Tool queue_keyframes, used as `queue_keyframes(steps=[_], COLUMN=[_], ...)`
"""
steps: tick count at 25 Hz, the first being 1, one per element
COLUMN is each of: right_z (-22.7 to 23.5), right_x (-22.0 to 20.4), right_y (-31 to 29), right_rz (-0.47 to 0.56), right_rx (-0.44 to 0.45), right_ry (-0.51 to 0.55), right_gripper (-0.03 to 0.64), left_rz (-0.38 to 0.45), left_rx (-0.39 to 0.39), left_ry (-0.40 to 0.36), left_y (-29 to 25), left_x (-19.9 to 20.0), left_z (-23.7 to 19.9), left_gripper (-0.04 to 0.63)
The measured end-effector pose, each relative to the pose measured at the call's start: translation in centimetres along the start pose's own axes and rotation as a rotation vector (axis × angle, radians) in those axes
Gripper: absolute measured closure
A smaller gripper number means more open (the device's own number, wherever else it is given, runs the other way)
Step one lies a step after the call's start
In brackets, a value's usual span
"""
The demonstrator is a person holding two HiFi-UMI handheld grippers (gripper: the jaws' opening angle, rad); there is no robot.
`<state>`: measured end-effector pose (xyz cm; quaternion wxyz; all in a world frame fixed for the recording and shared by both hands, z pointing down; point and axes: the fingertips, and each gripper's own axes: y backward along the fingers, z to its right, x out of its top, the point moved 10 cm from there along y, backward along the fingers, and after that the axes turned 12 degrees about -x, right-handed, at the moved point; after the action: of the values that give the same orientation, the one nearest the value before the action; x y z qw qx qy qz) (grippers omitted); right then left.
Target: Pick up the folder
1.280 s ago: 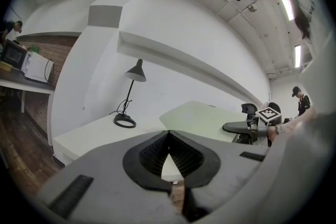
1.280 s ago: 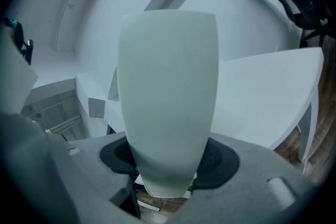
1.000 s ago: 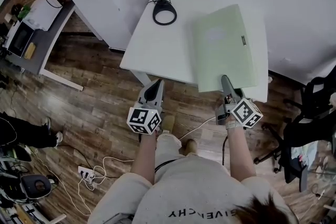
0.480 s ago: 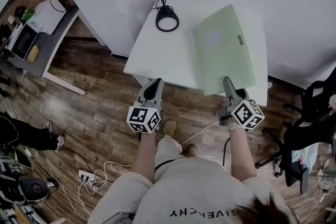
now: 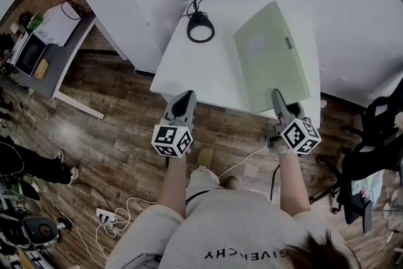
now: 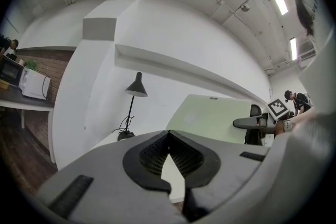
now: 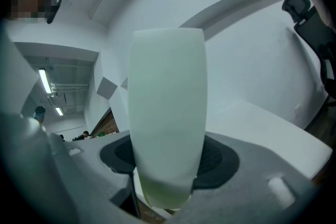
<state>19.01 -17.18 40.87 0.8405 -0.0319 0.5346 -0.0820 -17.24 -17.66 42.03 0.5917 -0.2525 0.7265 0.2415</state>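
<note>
The pale green folder [image 5: 271, 57] is over the right half of the white table [image 5: 195, 66], its near edge raised. My right gripper [image 5: 277, 97] is shut on that near edge; in the right gripper view the folder [image 7: 168, 113] stands edge-on between the pads and fills the middle. My left gripper [image 5: 184, 99] hovers at the table's front edge, left of the folder, shut with nothing in it. In the left gripper view the closed left gripper [image 6: 168, 134] points over the table, with the folder [image 6: 210, 118] and the right gripper [image 6: 247, 123] to its right.
A black desk lamp [image 5: 200, 27] stands at the table's back left. White walls close in behind the table. A black office chair [image 5: 371, 135] is at the right, a grey desk [image 5: 50, 53] at the left, and cables with a power strip [image 5: 104, 214] lie on the wooden floor.
Both grippers have risen. The folder's near edge has come up with the right gripper and the folder now tilts more steeply.
</note>
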Motion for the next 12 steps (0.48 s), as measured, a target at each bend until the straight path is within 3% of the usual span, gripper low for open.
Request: queue_keyframes(steps=[12], right_z=[-0.4], right_x=[1.6], right_y=[0.0], right_rz=[0.042], right_rx=[0.003], right_ry=[0.044], right_gripper=[0.342], left_rz=[0.021], left_rx=[0.01], left_ry=[-0.034], left_y=[-0.5], left_x=[1.9], left_z=[-0.4], left_gripper=[0.597])
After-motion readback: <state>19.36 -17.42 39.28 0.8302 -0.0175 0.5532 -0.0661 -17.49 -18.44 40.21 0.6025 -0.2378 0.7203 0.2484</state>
